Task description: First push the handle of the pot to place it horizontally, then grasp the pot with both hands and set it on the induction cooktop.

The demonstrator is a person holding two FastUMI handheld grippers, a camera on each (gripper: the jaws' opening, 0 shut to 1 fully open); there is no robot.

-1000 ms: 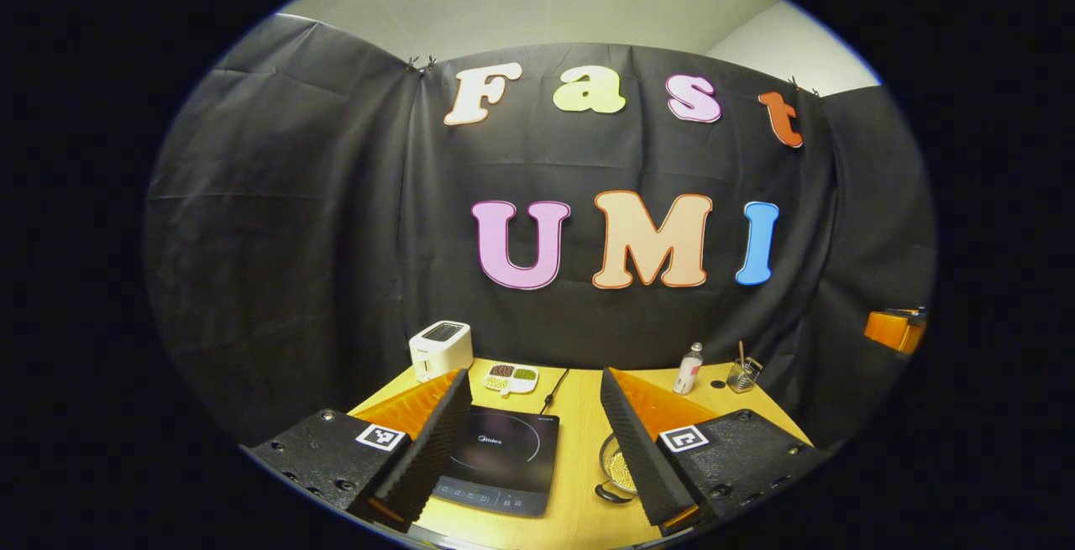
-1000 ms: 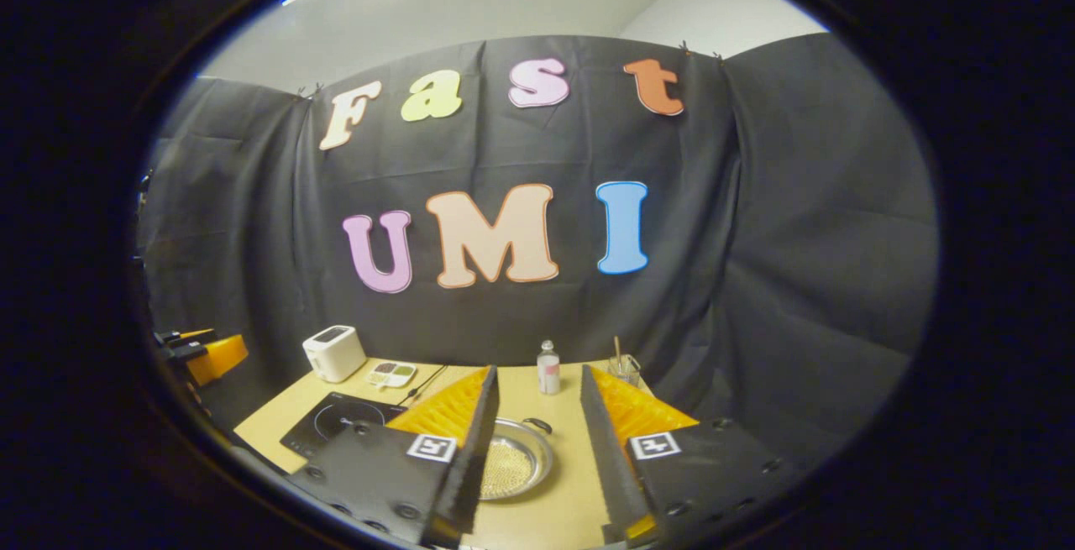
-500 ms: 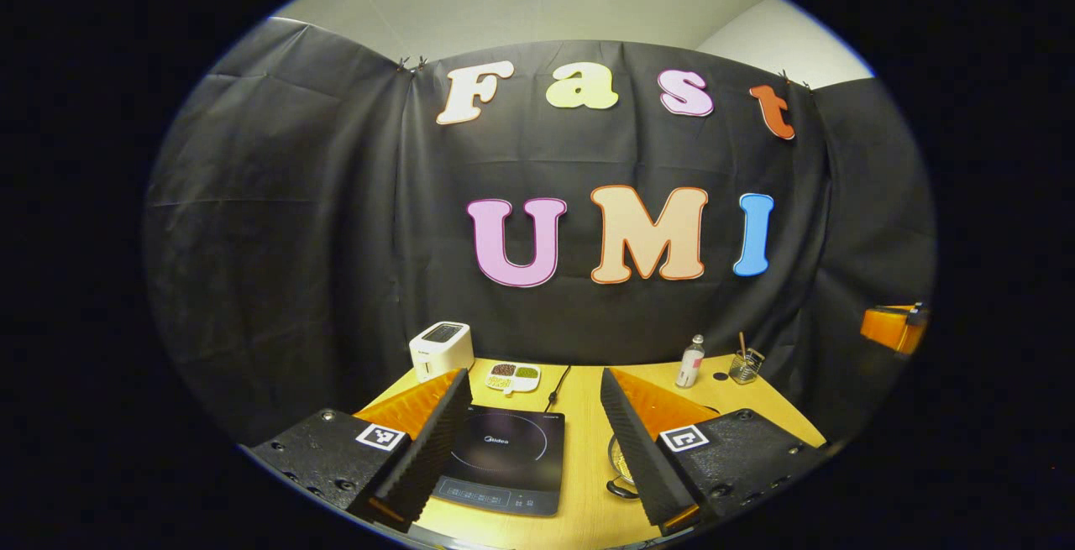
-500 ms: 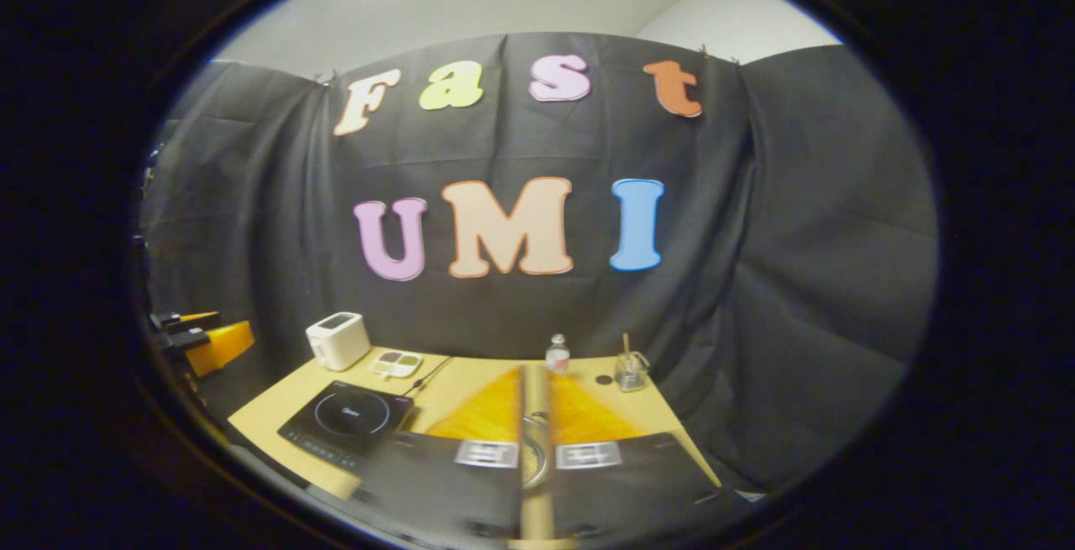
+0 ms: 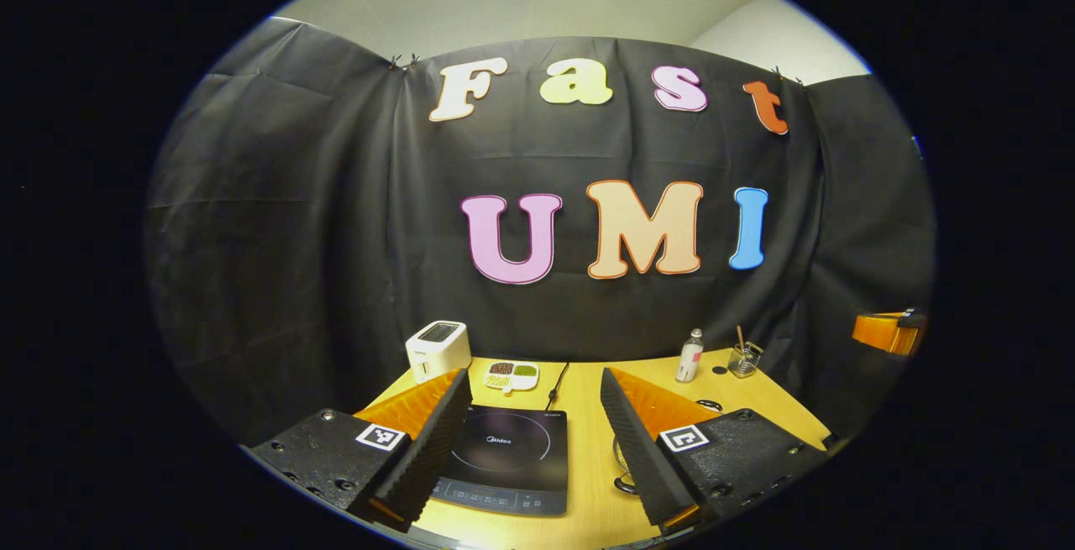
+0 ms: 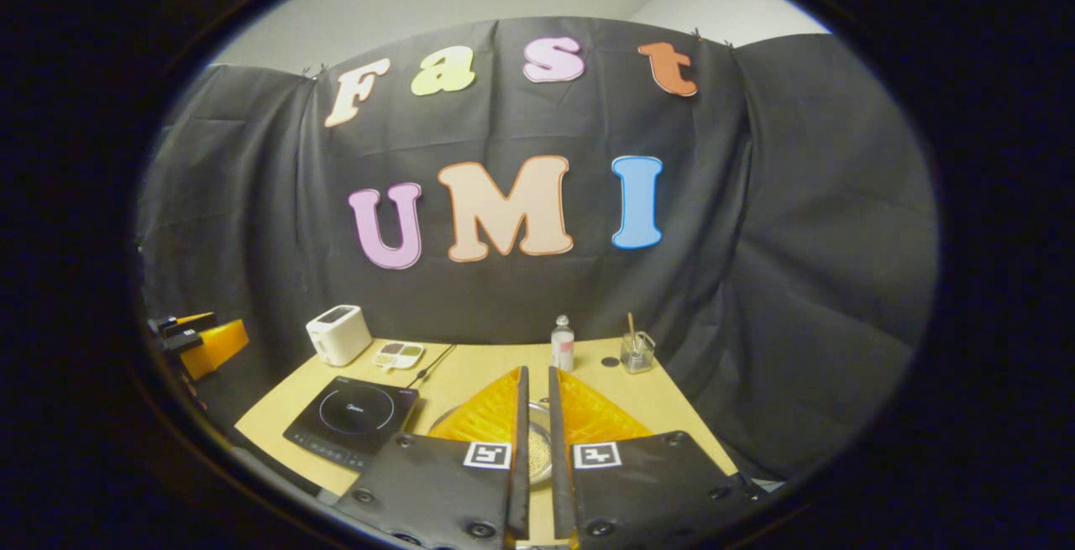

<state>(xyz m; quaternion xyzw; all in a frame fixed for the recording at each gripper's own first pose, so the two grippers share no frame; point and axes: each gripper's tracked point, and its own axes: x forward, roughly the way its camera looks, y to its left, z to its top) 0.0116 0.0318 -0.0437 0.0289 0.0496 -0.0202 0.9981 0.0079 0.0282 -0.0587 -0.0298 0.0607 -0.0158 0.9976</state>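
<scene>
While the left gripper view shows the left tongs (image 5: 533,399) spread wide above the induction cooktop (image 5: 504,459), the right gripper view shows the right tongs (image 6: 534,395) nearly closed, holding nothing, over the pot (image 6: 537,449) on the surface (image 6: 470,369).

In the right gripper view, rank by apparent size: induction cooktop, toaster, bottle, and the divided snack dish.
Largest to smallest as they look:
1. induction cooktop, though it sits nearest the camera
2. toaster
3. bottle and divided snack dish: too alike to rank; one is tall, the other flat.
</scene>
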